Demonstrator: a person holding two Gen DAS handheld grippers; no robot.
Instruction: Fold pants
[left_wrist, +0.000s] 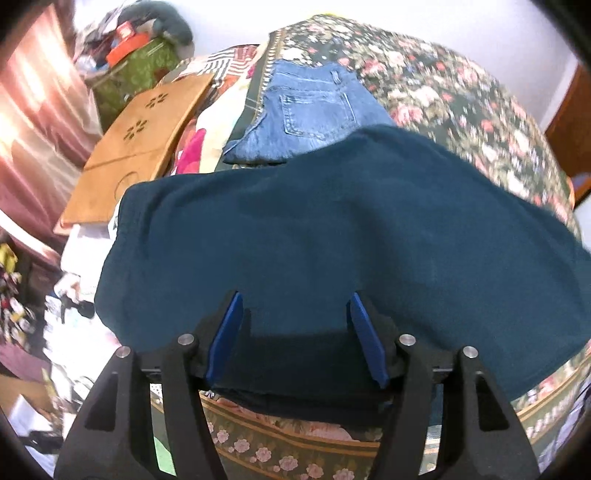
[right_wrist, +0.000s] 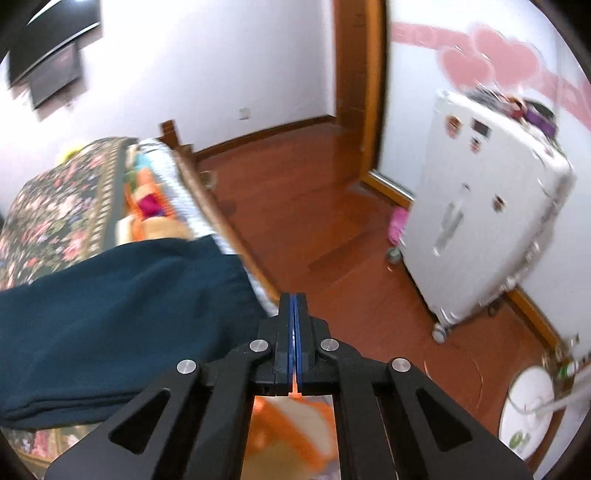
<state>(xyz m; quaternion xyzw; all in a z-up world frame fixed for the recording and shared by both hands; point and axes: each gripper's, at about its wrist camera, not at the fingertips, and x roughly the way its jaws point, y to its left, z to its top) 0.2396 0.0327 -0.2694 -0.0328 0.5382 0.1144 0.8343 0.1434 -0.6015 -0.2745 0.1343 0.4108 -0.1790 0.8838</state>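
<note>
You stand at a bed with a dark floral bedspread (left_wrist: 461, 96). Beside it, on your left view, a light wooden board (left_wrist: 144, 147) with flower-shaped cutouts lies near a pink curtain (left_wrist: 33, 122) that glows with daylight. The walls are white (right_wrist: 207, 62). The floor (right_wrist: 332, 236) is reddish wood and shiny. A white suitcase (right_wrist: 484, 206) on wheels stands against the wall with pink hearts (right_wrist: 491, 59), next to a wooden door frame (right_wrist: 354, 74).

One pair of dark teal pants (left_wrist: 332, 229) across the bed's near edge. One folded pair of blue jeans (left_wrist: 314, 114) toward the far edge. One wooden board (left_wrist: 136, 147) at the left edge. One white suitcase (right_wrist: 480, 221).
</note>
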